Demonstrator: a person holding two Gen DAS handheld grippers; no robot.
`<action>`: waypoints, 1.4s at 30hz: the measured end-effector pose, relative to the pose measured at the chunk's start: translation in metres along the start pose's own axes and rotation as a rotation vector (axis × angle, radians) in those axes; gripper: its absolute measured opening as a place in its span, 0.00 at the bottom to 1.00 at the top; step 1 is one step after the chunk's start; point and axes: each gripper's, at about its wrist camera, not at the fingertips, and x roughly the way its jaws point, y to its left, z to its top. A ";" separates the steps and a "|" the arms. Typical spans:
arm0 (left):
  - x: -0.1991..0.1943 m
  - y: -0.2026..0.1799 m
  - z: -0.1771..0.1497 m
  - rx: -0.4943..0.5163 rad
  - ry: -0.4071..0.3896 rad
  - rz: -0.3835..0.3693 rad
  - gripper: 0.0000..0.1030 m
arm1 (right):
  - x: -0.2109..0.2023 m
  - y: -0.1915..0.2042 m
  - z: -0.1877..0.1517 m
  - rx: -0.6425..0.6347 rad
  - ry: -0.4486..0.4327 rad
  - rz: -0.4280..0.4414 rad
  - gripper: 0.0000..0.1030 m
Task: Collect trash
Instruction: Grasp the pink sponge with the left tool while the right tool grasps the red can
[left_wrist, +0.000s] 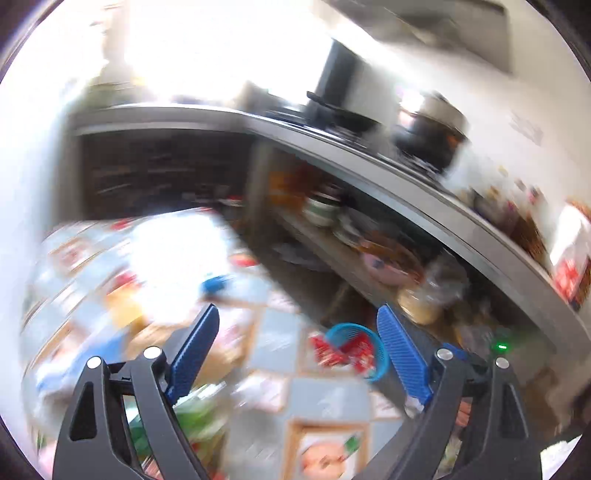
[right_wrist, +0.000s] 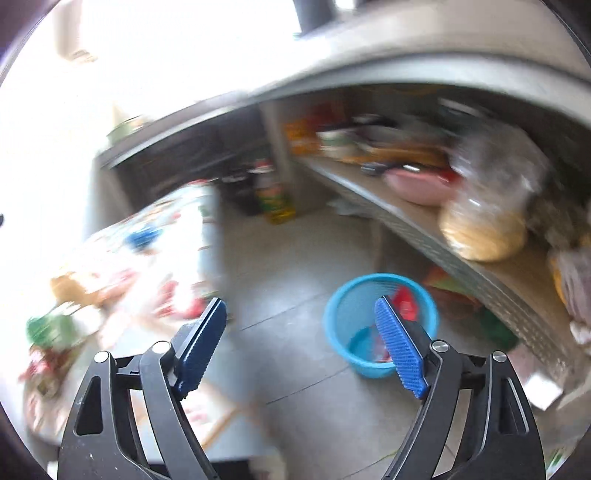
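Observation:
A blue plastic bin (right_wrist: 343, 332) stands on the grey floor tiles below a shelf, with red wrappers (right_wrist: 406, 304) inside it. In the left wrist view the same bin (left_wrist: 380, 363) shows past the table's edge, red wrappers (left_wrist: 343, 352) filling it. My right gripper (right_wrist: 300, 306) is open and empty, hovering above the floor to the left of the bin. My left gripper (left_wrist: 298, 314) is open and empty too, above the patterned tablecloth (left_wrist: 277, 343). Blurred green packaging (left_wrist: 195, 410) lies on the table under the left finger. Both views are smeared by motion.
A grey counter (left_wrist: 369, 173) carries a dark pot (left_wrist: 428, 136) and a pan. The shelf (right_wrist: 424, 225) beneath it holds a pink bowl (right_wrist: 417, 184) and a clear bag of yellowish food (right_wrist: 484, 229). Bottles (right_wrist: 273, 195) stand on the floor. The cluttered table (right_wrist: 147, 258) is at the left.

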 end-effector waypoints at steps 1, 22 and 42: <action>-0.014 0.011 -0.010 -0.030 -0.013 0.025 0.83 | -0.004 0.013 0.001 -0.019 0.008 0.045 0.79; -0.067 0.154 -0.151 -0.148 -0.004 0.448 0.83 | 0.053 0.315 -0.052 -0.600 0.354 0.725 0.79; -0.012 0.225 -0.166 -0.317 0.412 0.532 0.83 | 0.104 0.364 -0.074 -0.734 0.496 0.769 0.68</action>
